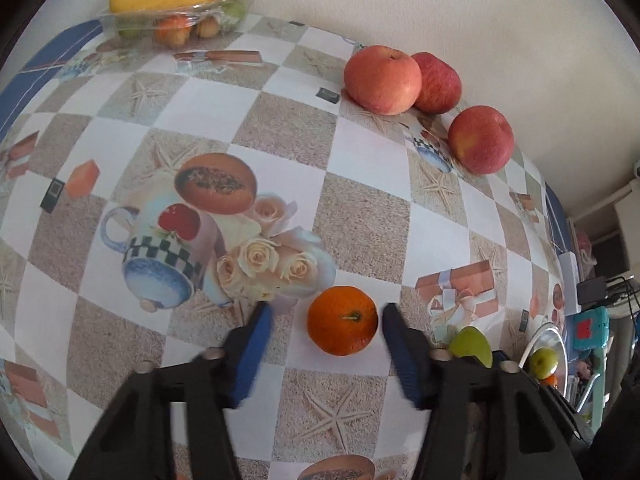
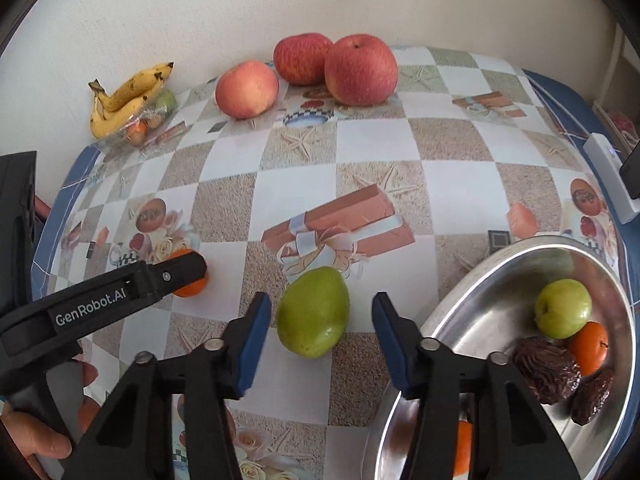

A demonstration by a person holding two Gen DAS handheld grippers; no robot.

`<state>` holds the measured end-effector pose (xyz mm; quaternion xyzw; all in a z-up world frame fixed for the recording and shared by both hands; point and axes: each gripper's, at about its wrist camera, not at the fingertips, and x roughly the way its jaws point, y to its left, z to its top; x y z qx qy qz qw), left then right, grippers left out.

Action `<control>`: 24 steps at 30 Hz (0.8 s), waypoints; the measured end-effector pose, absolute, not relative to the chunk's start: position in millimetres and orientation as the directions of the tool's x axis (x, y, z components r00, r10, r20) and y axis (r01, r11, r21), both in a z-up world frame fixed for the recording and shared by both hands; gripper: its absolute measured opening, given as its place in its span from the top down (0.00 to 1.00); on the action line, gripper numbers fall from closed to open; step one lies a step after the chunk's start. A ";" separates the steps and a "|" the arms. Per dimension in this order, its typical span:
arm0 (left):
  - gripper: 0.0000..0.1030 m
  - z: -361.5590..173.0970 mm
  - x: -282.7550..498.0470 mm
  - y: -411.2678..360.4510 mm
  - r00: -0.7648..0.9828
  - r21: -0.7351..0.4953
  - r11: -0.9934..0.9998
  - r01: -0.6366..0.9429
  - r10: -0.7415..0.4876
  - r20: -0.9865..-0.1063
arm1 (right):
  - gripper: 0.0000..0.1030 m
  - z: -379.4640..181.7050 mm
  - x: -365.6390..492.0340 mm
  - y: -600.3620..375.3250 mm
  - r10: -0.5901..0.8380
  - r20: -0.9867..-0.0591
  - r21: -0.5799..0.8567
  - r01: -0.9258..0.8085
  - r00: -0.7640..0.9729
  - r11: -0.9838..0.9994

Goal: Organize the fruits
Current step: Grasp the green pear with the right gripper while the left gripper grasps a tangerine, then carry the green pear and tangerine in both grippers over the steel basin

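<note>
A: Since the orange (image 1: 342,320) is small and round, I'd judge it light and firm but apt to roll, so take it across its widest part, stem up. It sits on the bench (image 1: 280,128) between the blue pads of the left hand-held gripper (image 1: 326,314), whose jaws stand spread, with a gap on each side.

B: And the green pear (image 2: 313,312)?

A: Heavier, I'd guess, smooth-skinned and easily bruised; hold it around the broad belly, not the narrow tip. It lies on the bench, just beside the metal bowl (image 2: 480,280), and the right hand-held gripper (image 2: 320,308) straddles it with jaws apart, not pressing.

B: Any writing?

A: "GenRobot.AI" in white along the left gripper's arm, seen from the right wrist. Nothing else is legible; the bench cloth is only pictures.
</note>
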<state>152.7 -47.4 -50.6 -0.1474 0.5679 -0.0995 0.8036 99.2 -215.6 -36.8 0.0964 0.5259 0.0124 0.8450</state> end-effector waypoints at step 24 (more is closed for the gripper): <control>0.64 2.0 97.5 -94.7 0.354 -0.379 0.908 0.180 -0.420 -0.836 | 0.60 6.2 42.5 -237.6 0.138 -0.850 0.228 0.119 0.509 0.966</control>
